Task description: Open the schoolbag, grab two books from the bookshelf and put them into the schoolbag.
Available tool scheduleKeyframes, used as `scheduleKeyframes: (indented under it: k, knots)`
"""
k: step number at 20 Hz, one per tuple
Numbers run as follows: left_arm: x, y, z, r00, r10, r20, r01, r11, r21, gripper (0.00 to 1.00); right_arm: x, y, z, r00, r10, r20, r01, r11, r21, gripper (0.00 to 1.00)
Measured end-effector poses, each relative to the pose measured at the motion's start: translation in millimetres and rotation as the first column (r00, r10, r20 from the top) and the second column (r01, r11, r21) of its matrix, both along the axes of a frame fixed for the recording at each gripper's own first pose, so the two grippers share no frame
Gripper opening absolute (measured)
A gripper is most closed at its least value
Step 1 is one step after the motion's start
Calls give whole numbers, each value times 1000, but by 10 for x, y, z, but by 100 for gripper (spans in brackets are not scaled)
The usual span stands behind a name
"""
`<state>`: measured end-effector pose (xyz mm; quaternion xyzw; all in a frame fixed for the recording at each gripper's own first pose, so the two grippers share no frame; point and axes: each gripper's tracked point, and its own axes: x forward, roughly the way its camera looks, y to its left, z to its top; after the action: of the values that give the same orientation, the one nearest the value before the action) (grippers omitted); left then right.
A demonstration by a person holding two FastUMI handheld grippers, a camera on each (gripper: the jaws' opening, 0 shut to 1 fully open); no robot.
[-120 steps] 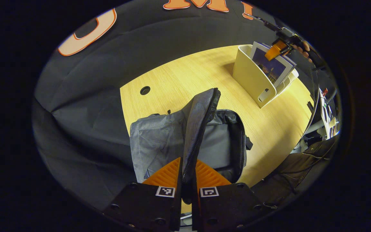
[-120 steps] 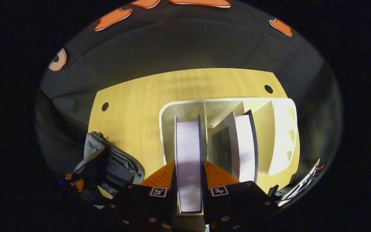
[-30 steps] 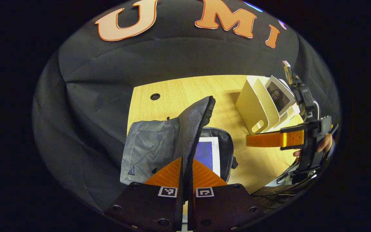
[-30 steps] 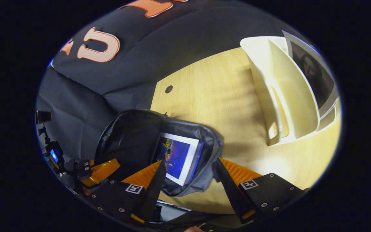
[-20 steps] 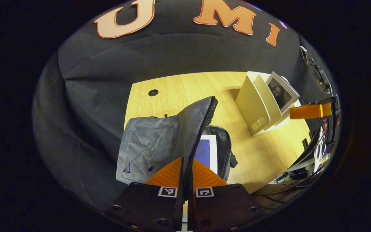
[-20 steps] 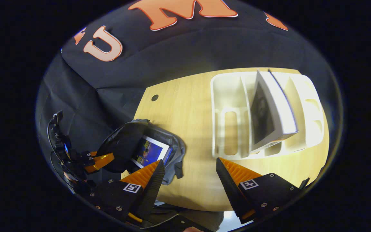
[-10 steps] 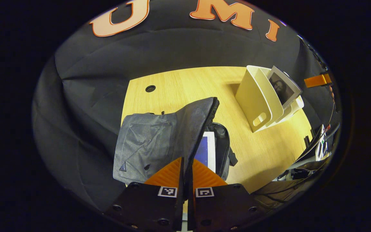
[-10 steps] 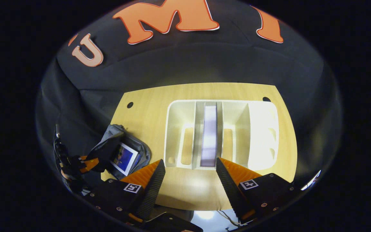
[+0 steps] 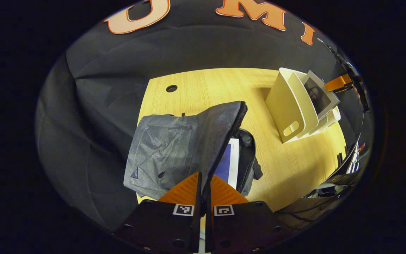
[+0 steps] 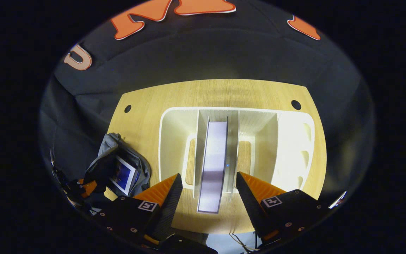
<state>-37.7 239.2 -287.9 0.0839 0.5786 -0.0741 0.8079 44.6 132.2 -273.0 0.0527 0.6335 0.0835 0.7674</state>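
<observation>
A grey schoolbag (image 9: 174,148) lies open on the wooden table, and my left gripper (image 9: 203,183) is shut on its lifted front flap (image 9: 220,141) at the zipper edge. A blue-covered book (image 9: 229,162) lies inside the schoolbag (image 10: 123,165). The cream bookshelf (image 10: 174,130) stands to the right and holds one book (image 10: 214,165), upright in a middle slot. My right gripper (image 10: 208,183) is open above the shelf, its fingers on either side of that book's top edge, not touching it. In the left gripper view the right gripper (image 9: 338,84) hovers by the shelf's book (image 9: 318,96).
The table (image 10: 224,93) has round cable holes (image 10: 296,104) near its back corners. Black cloth walls close in behind and to the left. Cables and clutter (image 9: 344,165) sit past the table's right edge.
The right gripper, open throughout, swung away from the schoolbag, where the blue book now lies, and dropped over the shelf until its fingers flank the remaining book. The left gripper kept holding the flap up.
</observation>
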Motion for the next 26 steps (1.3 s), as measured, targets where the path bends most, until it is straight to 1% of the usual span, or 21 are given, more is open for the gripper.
scheduleKeyframes:
  k: [1, 4, 5, 7, 8, 9, 11, 13, 14, 15, 18, 21, 26]
  knots:
    - [-26, -3, -1, 1000, 7, -3, -7, 1000, 7, 7, 40, 7, -60, 1000, 3, -11, -3, 1000, 1, 91]
    - [-78, -9, -5, 1000, 29, -11, -29, 999, 29, 7, 112, 68, -218, 999, -8, -48, 9, 1000, 13, 77]
    - [-106, -12, -2, 999, 36, -14, -36, 999, 36, 7, 119, 94, -263, 998, -9, -58, 10, 1000, 16, 77]
    - [-138, -29, -26, 999, 50, -17, -50, 998, 48, 7, 162, 94, -360, 998, -1, -69, 2, 1000, 10, 69]
    - [-147, -37, -34, 998, 59, -20, -57, 997, 51, 7, 170, 131, -397, 997, 0, -78, 0, 1000, 8, 49]
    - [-162, -41, -35, 997, 68, -23, -67, 996, 55, 7, 172, 139, -449, 996, 1, -88, -2, 1000, -3, 56]
    - [-188, -44, -31, 996, 81, -26, -79, 995, 61, 7, 186, 101, -507, 995, 11, -96, -14, 1000, -28, 50]
    - [-230, -49, -38, 996, 89, -30, -87, 994, 71, 7, 221, 48, -524, 996, -1, -94, -4, 999, -47, 47]
    - [-238, -61, -31, 995, 90, -31, -87, 993, 74, 7, 241, 14, -536, 996, -9, -92, 4, 998, -56, 53]
    - [-234, -58, -56, 996, 87, -28, -85, 993, 77, 7, 240, 0, -530, 995, -18, -97, 13, 999, -47, 41]
    - [-171, -70, -88, 995, 90, -32, -88, 993, 74, 7, 171, -33, -452, 995, -32, -97, 30, 999, -28, 40]
    - [-182, -87, -117, 997, 65, -39, -62, 996, 60, 7, 124, -82, -249, 997, -54, -62, 52, 998, -26, 40]
    - [-111, -122, -138, 999, -12, -49, 13, 1000, 18, 6, -57, -131, 193, 989, -149, 11, 149, 989, -8, 39]
